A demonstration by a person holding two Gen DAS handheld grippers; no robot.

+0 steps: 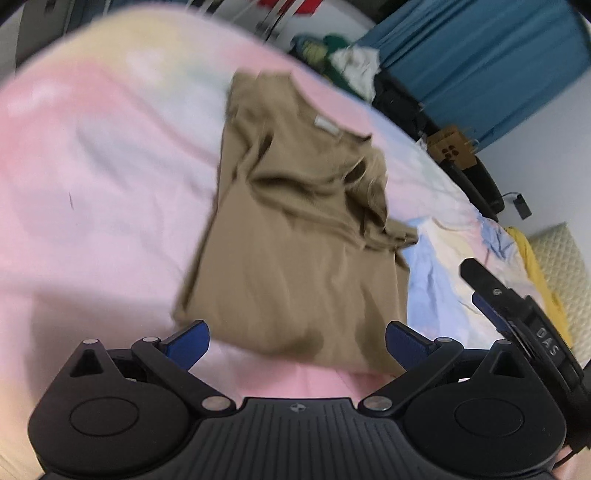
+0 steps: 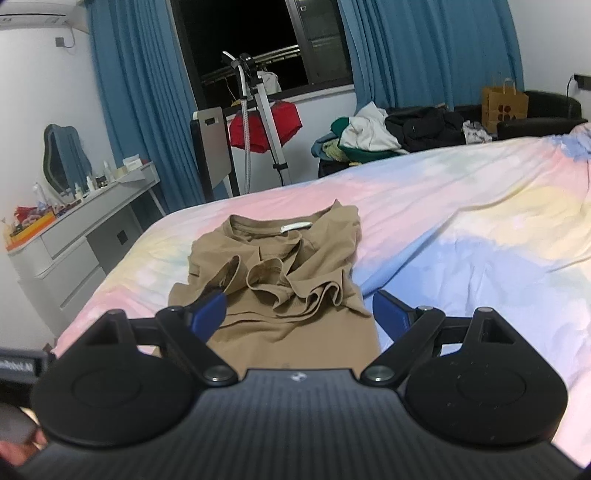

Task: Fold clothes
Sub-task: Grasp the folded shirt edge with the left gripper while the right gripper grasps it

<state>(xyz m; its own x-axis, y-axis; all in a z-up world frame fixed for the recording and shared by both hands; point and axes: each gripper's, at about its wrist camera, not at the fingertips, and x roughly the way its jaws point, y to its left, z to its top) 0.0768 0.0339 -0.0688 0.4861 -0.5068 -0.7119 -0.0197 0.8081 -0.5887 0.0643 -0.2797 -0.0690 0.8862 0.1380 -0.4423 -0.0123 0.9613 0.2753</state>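
Pastel bedding (image 2: 461,221) in pink, yellow and blue covers the bed on which the work is done, with blue curtains (image 2: 424,44) and a dark window (image 2: 251,33) behind it. One tan T-shirt (image 2: 288,280) lies flat on the bedding, collar and white label toward the window, hem toward the person holding the tools. By the look of it the fold is about half made: both sides seem turned in toward the middle, so the shirt forms a narrow strip, and the two sleeves lie bunched and rumpled on top of its chest. What appears left is to smooth those sleeves and bring the hem up to the collar.

Two tongs are at work. The left gripper (image 1: 297,341) hovers just short of the shirt's hem with its blue pads spread wide and nothing between them. The right gripper (image 2: 299,314) hangs over the shirt's lower half, likewise spread wide and empty; in the left view it shows only as a dark edge on the shirt's right.

Counted: one shirt on the bedding, two sleeves, two tongs. Beyond the shirt, off the bed, sits one heap of unfolded clothes (image 2: 369,136) on a dark sofa (image 2: 535,110), one brown paper bag (image 2: 504,105), and one red garment (image 2: 266,125) on a stand.
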